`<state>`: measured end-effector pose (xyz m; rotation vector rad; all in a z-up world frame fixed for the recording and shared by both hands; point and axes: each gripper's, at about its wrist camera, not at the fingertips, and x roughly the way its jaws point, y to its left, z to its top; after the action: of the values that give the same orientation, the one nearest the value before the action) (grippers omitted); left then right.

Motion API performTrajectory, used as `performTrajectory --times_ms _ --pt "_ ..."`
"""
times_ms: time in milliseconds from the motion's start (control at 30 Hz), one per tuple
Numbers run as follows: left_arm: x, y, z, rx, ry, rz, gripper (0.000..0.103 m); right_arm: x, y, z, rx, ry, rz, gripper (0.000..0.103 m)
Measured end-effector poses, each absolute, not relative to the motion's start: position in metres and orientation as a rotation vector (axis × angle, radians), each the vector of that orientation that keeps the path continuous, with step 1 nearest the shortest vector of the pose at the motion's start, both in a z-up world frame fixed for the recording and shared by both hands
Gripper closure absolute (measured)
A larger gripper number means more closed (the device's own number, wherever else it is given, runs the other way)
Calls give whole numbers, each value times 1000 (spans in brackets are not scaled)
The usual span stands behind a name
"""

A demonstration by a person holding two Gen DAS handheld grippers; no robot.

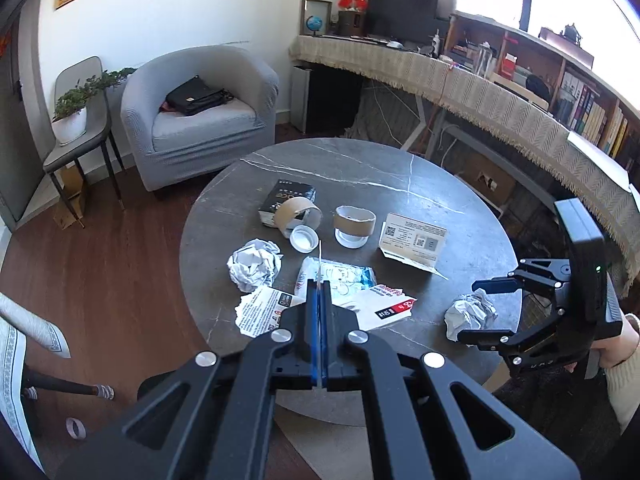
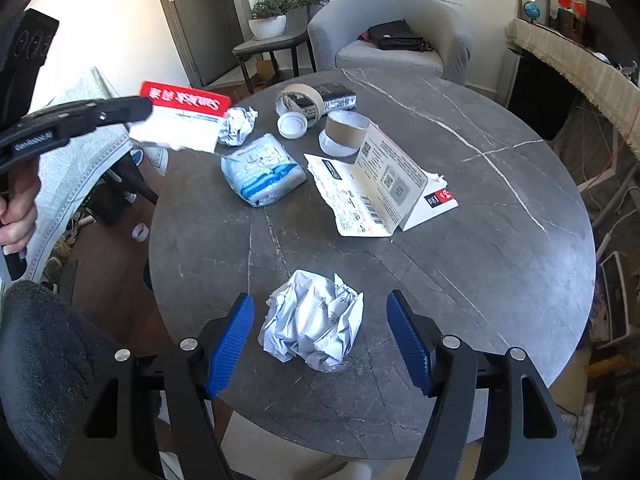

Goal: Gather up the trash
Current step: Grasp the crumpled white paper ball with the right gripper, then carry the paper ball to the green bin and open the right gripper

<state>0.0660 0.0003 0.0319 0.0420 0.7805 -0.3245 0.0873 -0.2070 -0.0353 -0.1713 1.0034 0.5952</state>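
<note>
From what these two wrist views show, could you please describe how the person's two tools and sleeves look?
Both tools are black linkage frames with silver pivot bolts and ribbed blue pads. The right tool carries a boxy black housing with a small green light, and a cream knit sleeve shows behind it. The left tool has white lettering on its side.

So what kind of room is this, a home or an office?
Probably a home living room or study: a grey armchair, a bookshelf packed with books, and a potted plant on a side chair.
</note>
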Motion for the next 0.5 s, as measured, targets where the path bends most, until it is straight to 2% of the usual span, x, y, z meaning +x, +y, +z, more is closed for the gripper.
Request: performTrajectory --times_ms 67,100,500 --pt "61 9 34 14 767 -306 101 89 -206 -39 -169 1019 582 54" --pt "59 14 35 -1 760 -294 101 90 -205 -40 -167 1023 577 57" --pt "33 74 29 -111 703 -122 101 86 -178 -9 -149 943 628 57"
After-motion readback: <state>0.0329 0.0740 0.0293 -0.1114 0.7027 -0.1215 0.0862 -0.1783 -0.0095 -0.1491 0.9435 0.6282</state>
